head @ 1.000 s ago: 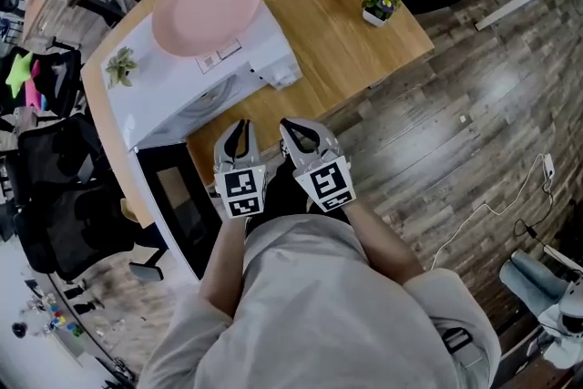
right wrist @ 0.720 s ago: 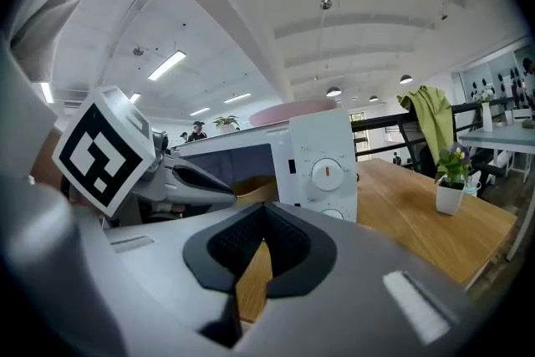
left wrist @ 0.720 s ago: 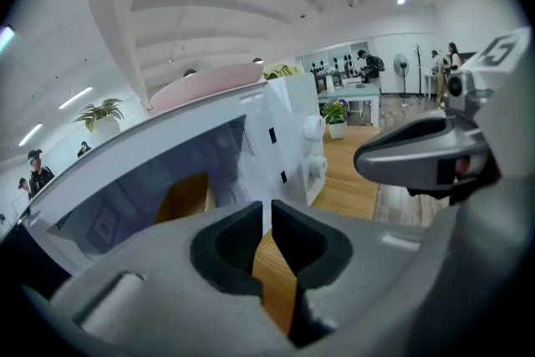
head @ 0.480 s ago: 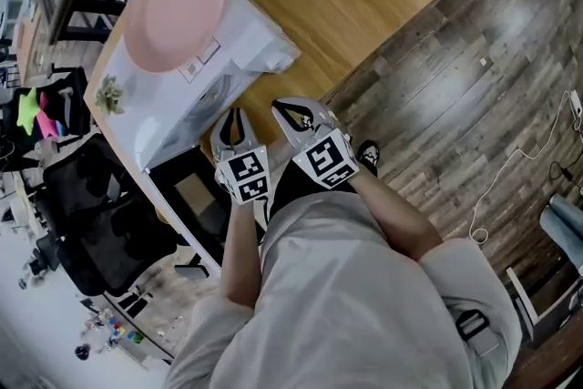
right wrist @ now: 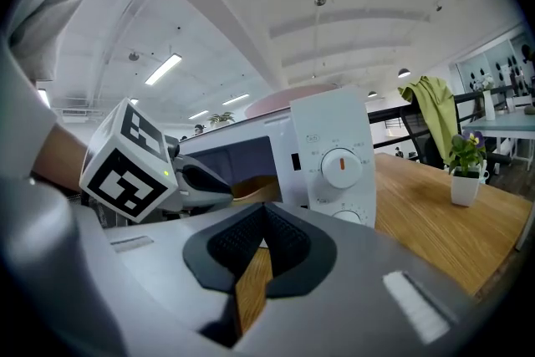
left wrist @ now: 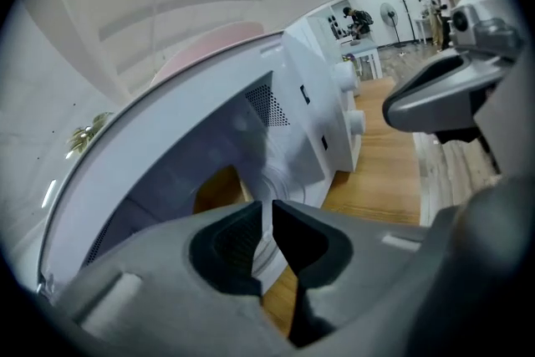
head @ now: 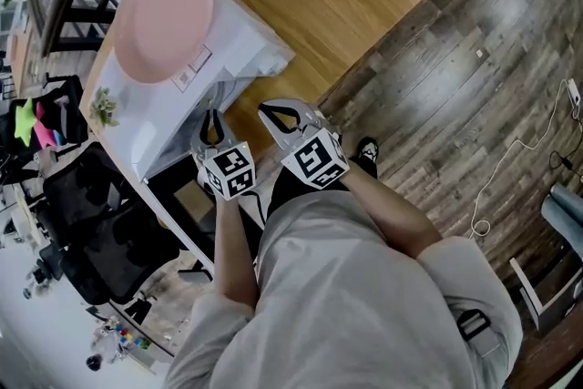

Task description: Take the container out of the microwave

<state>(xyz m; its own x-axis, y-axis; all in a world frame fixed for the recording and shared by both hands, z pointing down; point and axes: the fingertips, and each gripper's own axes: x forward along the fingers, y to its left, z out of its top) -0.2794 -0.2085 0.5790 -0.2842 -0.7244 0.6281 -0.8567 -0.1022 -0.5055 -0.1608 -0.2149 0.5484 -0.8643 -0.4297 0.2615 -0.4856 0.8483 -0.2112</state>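
Wears a loose, pale grey short-sleeved shirt (head: 355,296) with a small black buckle-like piece (head: 465,323) at one edge, dark trousers (head: 284,189) and a black shoe (head: 367,155). Has a light grey plastic tool in each hand, left tool (head: 211,125) and right tool (head: 284,116), both with curved, dark-lined fingers and a white marker cube (head: 228,170) printed with black squares. Shows, close up, black ribbed pads (right wrist: 284,242) set in smooth grey bodies, a white rectangular label (right wrist: 414,305), and a small green light (right wrist: 168,173) beside the left cube.
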